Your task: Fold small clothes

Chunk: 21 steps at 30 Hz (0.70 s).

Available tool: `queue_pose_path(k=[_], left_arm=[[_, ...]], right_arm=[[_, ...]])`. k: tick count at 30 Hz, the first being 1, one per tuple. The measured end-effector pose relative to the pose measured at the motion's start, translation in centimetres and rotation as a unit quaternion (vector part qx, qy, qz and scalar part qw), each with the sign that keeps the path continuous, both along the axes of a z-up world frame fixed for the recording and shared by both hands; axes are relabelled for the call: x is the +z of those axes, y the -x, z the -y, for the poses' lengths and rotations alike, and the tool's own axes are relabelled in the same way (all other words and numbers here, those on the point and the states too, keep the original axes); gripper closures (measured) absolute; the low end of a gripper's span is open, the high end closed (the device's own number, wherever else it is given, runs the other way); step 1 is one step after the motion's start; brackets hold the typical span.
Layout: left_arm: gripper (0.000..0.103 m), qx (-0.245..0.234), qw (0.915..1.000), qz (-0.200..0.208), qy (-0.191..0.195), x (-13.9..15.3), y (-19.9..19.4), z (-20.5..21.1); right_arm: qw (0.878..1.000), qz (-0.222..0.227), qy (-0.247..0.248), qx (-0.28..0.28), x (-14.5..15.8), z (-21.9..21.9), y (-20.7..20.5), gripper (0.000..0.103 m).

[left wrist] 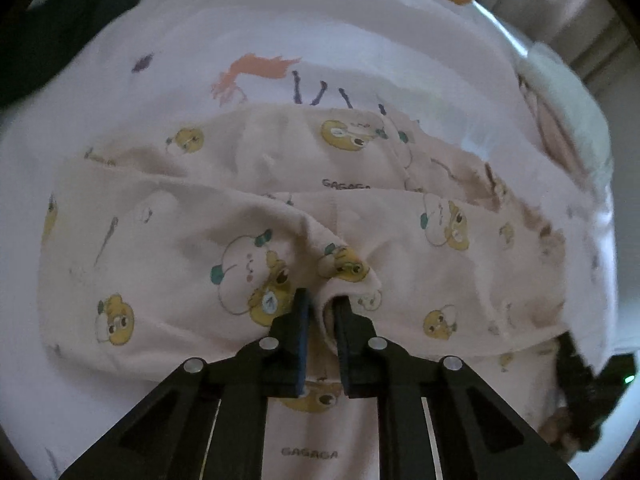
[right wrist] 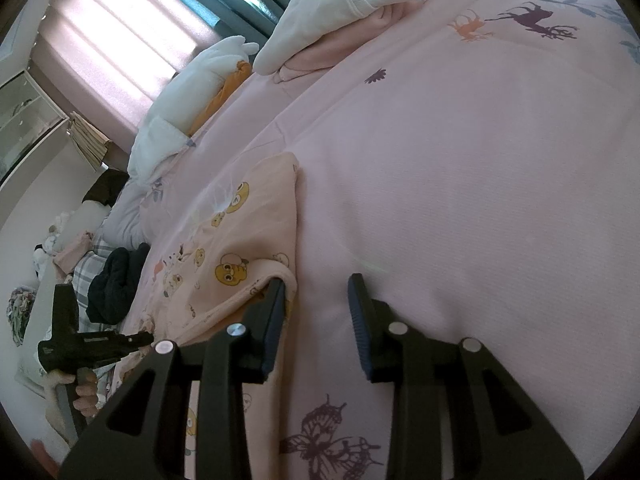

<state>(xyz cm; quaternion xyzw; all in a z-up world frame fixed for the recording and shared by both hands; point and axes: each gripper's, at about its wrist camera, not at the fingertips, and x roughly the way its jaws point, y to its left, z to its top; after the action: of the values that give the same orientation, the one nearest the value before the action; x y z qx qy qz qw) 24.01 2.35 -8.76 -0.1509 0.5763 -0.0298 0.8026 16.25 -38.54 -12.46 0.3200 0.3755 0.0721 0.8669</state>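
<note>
item: small peach garment (left wrist: 248,216) printed with yellow bears and white round figures, the word "gagaga" legible twice. it lay spread across a pink bedsheet (left wrist: 280,32), partly folded, one layer overlapping another near the middle; in the right wrist view the same garment (right wrist: 248,216) sat left of centre, its right edge running near to far.

left gripper (left wrist: 322,304): pointed steeply down at the near edge of the garment. jaws nearly closed, a bunched fold of the peach cloth pinched between the two pads. the fabric puckered upward just beyond the fingertips.

right gripper (right wrist: 316,292): jaws partly apart, nothing between them but bare sheet. its left finger (right wrist: 276,300) lay against the near right corner of the garment, whose hem curled over the finger tip; whether it pressed the cloth could not be told. the right finger stood over plain sheet.

bedsheet: pink, printed with an orange deer (right wrist: 468,26), a dark purple deer (right wrist: 532,18) and a dark butterfly (right wrist: 324,436).

other pieces: white clothing heaped (right wrist: 328,8) at the far side; a white and orange garment (right wrist: 208,80) far left; a dark garment (right wrist: 116,280) on the left beside checked fabric. a hand (right wrist: 80,392) holding the other gripper's handle showed at the near left. curtains (right wrist: 120,32) lit pink beyond the bed.
</note>
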Motion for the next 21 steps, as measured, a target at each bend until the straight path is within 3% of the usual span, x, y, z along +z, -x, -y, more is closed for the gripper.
queue_pose_path(k=[3,5,11,15,19,21], left_arm=[[0.099,0.018,0.9995,0.026,-0.006,1.0,0.8,-0.7],[0.099,0.002,0.9992,0.038,-0.006,1.6,1.3,-0.5],[0.099,-0.025,0.9966,0.071,0.031,3.9,1.3,1.3],[0.099,-0.032,0.9924,0.065,0.1,4.7,0.6,3.0],[0.099,-0.041,0.9912,0.075,0.102,5.5,0.1,5.6],[0.099,-0.052,0.9885,0.074,0.12,5.4,-0.2,7.3]], right_arm=[[1.0,0.0,-0.001,0.001,0.0,0.0,0.0,0.071],[1.0,0.0,0.0,0.0,0.0,0.0,0.0,0.071],[1.0,0.001,-0.001,0.0,0.0,-0.1,0.0,0.071],[1.0,-0.002,0.003,-0.001,0.0,-0.2,0.0,0.073],[1.0,-0.004,0.004,-0.002,0.0,-0.1,-0.1,0.077],[1.0,-0.002,0.003,-0.001,-0.1,0.0,-0.1,0.077]])
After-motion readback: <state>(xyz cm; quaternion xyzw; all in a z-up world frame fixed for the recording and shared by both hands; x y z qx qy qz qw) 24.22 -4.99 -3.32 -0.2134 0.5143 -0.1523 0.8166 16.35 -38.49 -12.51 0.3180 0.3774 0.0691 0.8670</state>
